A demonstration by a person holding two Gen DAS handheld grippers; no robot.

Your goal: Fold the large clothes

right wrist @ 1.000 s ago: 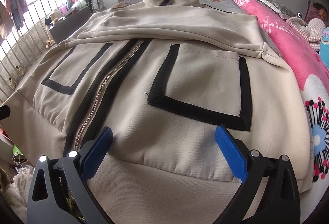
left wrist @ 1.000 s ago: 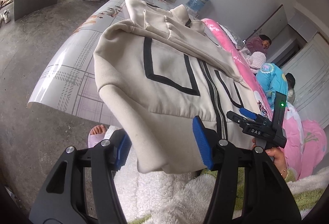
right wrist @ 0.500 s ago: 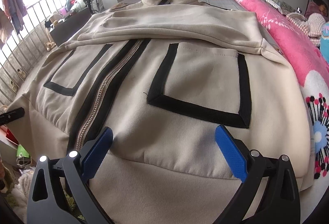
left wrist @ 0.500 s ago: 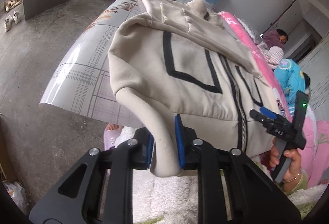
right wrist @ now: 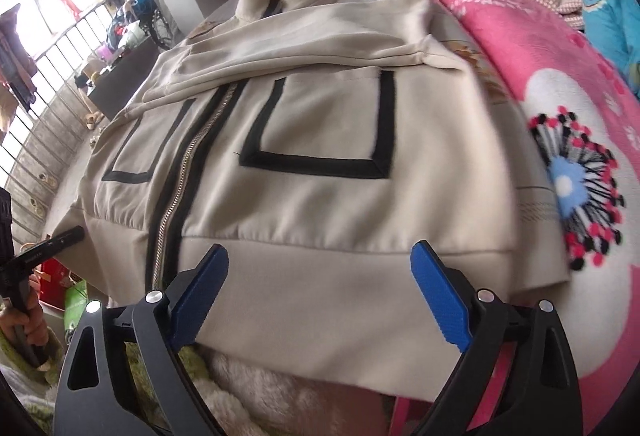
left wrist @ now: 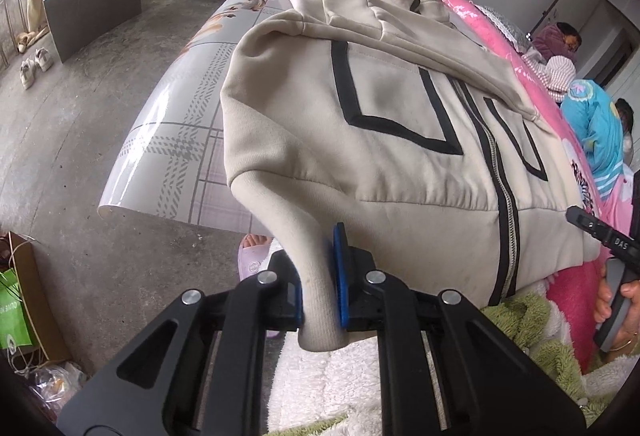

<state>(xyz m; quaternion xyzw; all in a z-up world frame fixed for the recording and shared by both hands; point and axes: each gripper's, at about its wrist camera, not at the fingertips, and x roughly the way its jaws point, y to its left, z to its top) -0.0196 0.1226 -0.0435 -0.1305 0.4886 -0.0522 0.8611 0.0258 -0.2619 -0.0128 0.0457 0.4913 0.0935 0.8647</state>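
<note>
A cream zip-up jacket with black trim lies spread face up along the bed, collar at the far end, hem hanging off the near edge. Its sleeves are folded across the chest, above the two black-edged pockets.

The left gripper has the jacket's bottom corner pinched between its blue pads; the ribbed hem band bunches up there and a fold of it pokes out below the fingers. The jaws are closing the last bit onto that cloth.

The right gripper hangs over the hem on the other side of the zipper, below the pocket nearest the pink blanket. Its jaws are spread wide and just beginning to close, with the hem band lying under and between them; the pads do not press on it.

The pink flowered blanket runs along the jacket's far side. A person's hand grips the right gripper's handle beside the jacket's hem, and a slippered foot stands on the concrete floor under the corner.
</note>
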